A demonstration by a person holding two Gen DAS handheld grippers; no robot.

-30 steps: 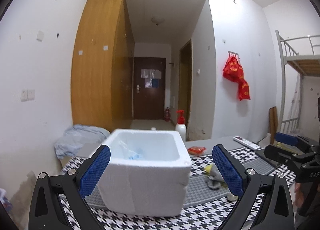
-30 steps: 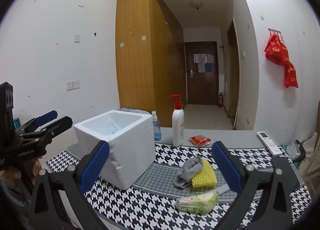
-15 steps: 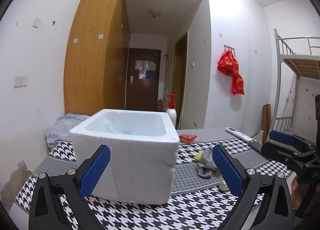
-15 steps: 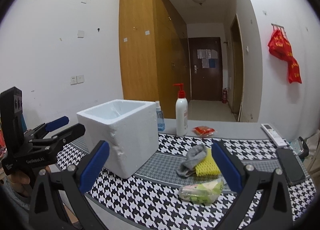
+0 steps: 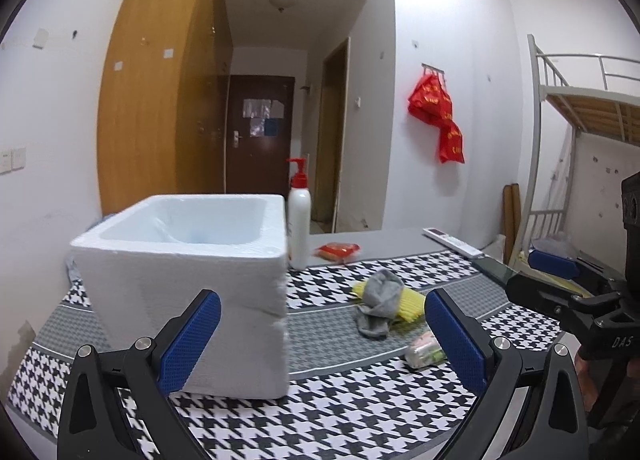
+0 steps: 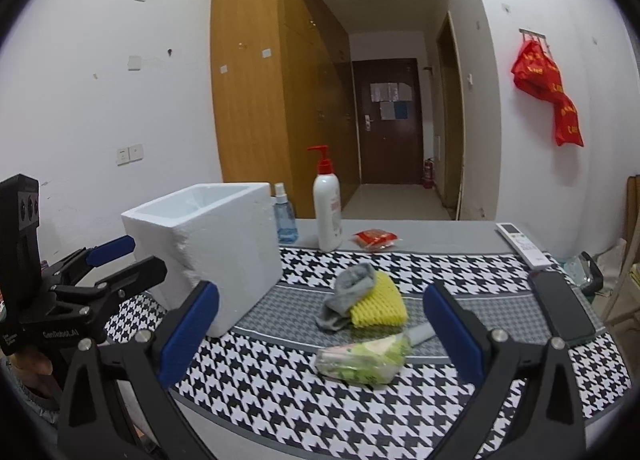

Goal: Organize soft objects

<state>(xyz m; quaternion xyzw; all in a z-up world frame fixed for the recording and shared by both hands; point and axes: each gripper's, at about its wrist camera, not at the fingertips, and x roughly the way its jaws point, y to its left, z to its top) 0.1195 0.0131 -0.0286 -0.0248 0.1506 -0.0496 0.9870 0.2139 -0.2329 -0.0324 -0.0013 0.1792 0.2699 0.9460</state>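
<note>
1. While both tools hang spread and empty over the surface, your right tool faces the grey sock, draped on the yellow sponge.
2. Your left tool fronts the foam box; its contents can't be made out.

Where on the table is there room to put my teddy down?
There looks to be bare cloth in front, between the foam box and the wrapped green packet. More lies between the yellow sponge and the phone. It is crowded around the grey sock, which lies over the sponge, close behind the packet.
</note>
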